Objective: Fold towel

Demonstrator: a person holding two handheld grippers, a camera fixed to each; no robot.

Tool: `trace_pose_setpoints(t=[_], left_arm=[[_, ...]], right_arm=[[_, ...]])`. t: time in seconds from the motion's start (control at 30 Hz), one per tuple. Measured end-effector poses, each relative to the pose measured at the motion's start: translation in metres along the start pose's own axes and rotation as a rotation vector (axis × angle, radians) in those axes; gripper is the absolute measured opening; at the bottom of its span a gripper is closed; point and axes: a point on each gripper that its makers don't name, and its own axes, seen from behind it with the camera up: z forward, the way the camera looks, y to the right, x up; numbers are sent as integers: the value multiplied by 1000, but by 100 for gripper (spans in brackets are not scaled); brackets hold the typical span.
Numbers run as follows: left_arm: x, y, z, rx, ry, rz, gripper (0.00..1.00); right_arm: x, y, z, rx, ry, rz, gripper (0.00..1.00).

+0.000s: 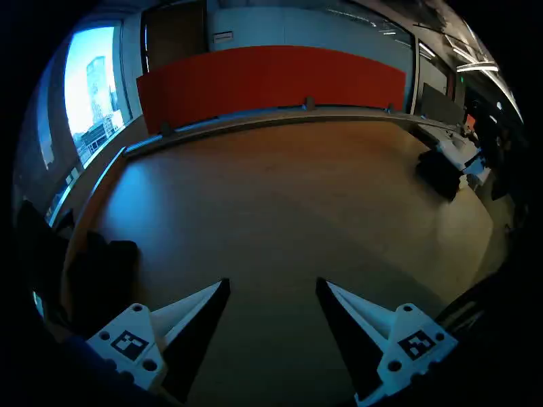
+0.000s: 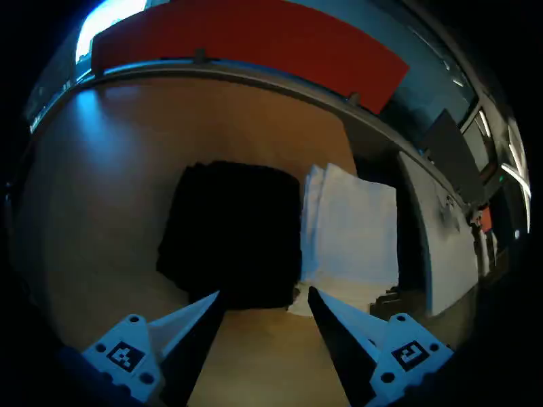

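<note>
Jaws apart and empty on left hand-held gripper (image 1: 272, 283) and right hand-held gripper (image 2: 263, 292); white towel stack (image 2: 353, 224) just beside dark towel (image 2: 231, 230) on table (image 2: 102, 169).

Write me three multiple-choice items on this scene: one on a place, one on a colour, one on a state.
1. In the right gripper view, where is the white stack relative to the black towel?
A. on top of it
B. on its right
C. on its left

2. What colour is the divider behind the table?
A. green
B. yellow
C. red

3. How do the jaws of the right gripper stand?
A. open, nothing between them
B. shut on the towel
C. shut on the stack

Answers:
1 B, the stack lies just past the towel's right edge.
2 C, the long panel is plainly red.
3 A, bare table shows in the gap between the jaws.
</note>
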Motion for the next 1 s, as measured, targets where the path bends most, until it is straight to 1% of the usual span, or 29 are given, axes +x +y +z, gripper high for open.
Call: trace_pose_setpoints(t=[0.1, 0.3, 0.4, 0.5, 0.8, 1.0], left_arm=[[0, -1, -1, 2, 3, -4, 94], [3, -5, -2, 8, 10, -13, 94], [2, -7, -3, 12, 9, -20, 94], [2, -8, -3, 13, 9, -26, 94], [5, -12, -3, 23, 18, -47, 94], [12, -16, -3, 32, 34, -61, 94]], right_arm=[[7, -6, -1, 15, 29, 51, 91], [21, -10, -4, 26, 78, 193, 90], [30, -14, -6, 41, 103, 252, 90], [37, -16, -8, 44, 122, 283, 91], [57, -12, -17, -5, 185, 285, 91], [79, -17, -29, -29, 271, 287, 91]])
